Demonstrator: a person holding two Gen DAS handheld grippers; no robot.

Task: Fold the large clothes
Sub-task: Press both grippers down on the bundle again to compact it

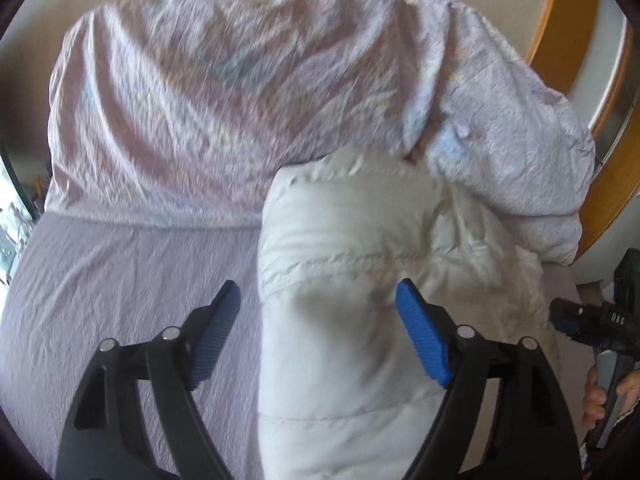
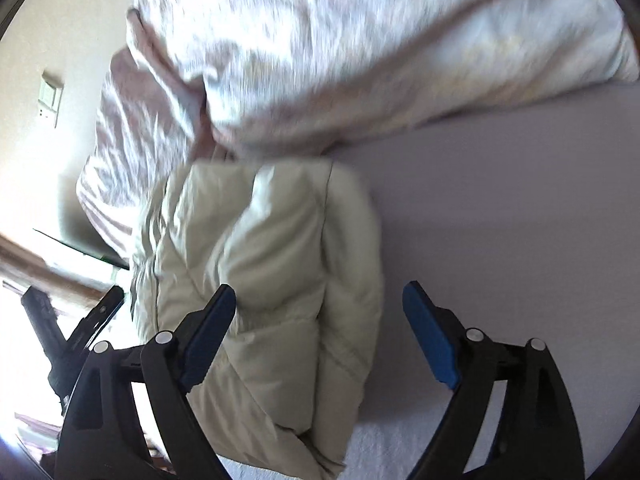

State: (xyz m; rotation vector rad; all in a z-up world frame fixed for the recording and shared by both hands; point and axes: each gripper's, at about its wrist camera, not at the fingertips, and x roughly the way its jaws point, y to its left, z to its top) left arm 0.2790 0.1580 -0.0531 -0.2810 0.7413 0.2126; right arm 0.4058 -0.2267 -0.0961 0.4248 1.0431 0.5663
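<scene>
Lavender bedsheet (image 1: 120,280) bears a white padded coat (image 1: 352,280) beneath both open, empty tongs (image 1: 318,336) (image 2: 320,340).

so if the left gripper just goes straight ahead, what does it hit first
Most likely the white jacket: it lies between the open fingers of the left gripper and bulges ahead of them. Depth is unclear; the crumpled duvet lies behind it.

A puffy, quilted off-white jacket (image 1: 352,280) (image 2: 272,264) lies folded into a thick, long bundle on the lilac bed sheet (image 1: 120,280) (image 2: 500,200), its far end touching the crumpled duvet (image 1: 224,92) (image 2: 360,40).
</scene>
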